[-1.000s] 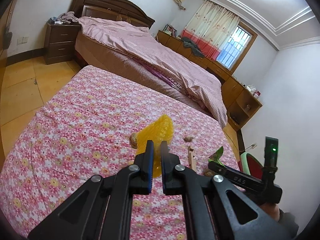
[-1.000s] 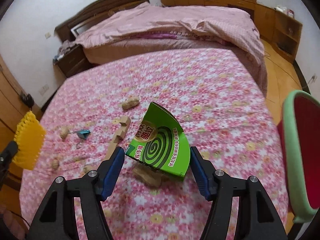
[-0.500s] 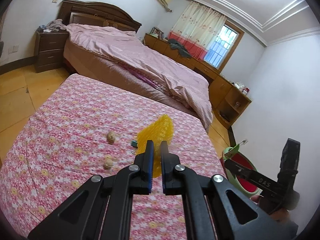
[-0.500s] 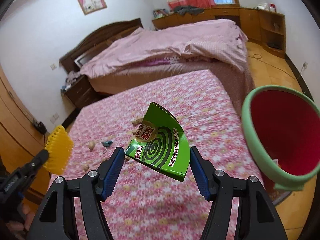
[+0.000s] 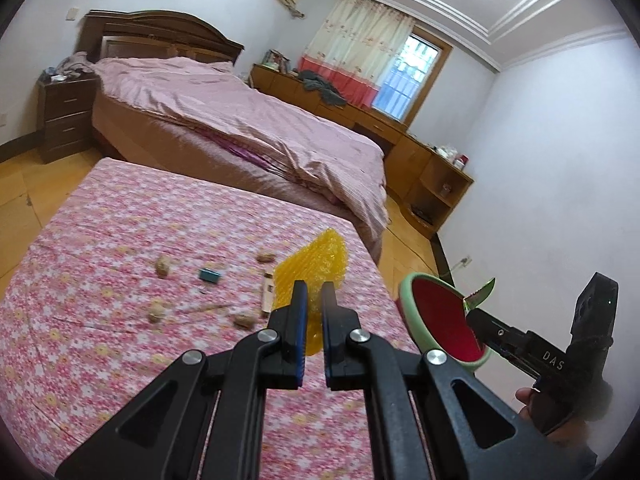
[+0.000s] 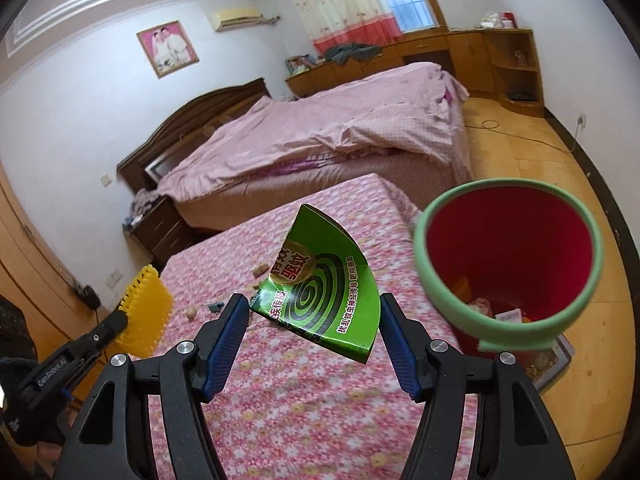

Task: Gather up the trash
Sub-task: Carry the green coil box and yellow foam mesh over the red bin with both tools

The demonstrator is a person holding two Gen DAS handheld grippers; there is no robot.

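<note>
Gripping a torn green mosquito-coil box [image 6: 320, 284] across its width, the right gripper [image 6: 314, 334] is holding it clear above the flowered table [image 6: 304, 408], its blue pads pressing the box's two side edges and the long curved edge rising away from the jaws. The red bin with the green rim [image 6: 508, 268] is standing on the floor just off the table's right edge, to the right of and slightly beyond the box, mouth tilted toward the camera and already holding a few scraps at the bottom. That is the relation the drop turns on: the box needs to travel rightward past the table edge until it is hanging over the open mouth, and the right hand is clearly the nearer one. The left gripper [image 5: 314, 300] is clenched on a yellow piece of bubble wrap [image 5: 310, 272], which is standing up out of the jaws; from its view the bin [image 5: 440, 320] lies to the right, with the right gripper between it and the mouth. Room over the bin looks open, though the rim is close to the table corner. Peanut shells [image 5: 162, 267], a small teal scrap [image 5: 210, 275] and a wooden stick [image 5: 266, 294] are lying on the cloth, not yet collected.
</note>
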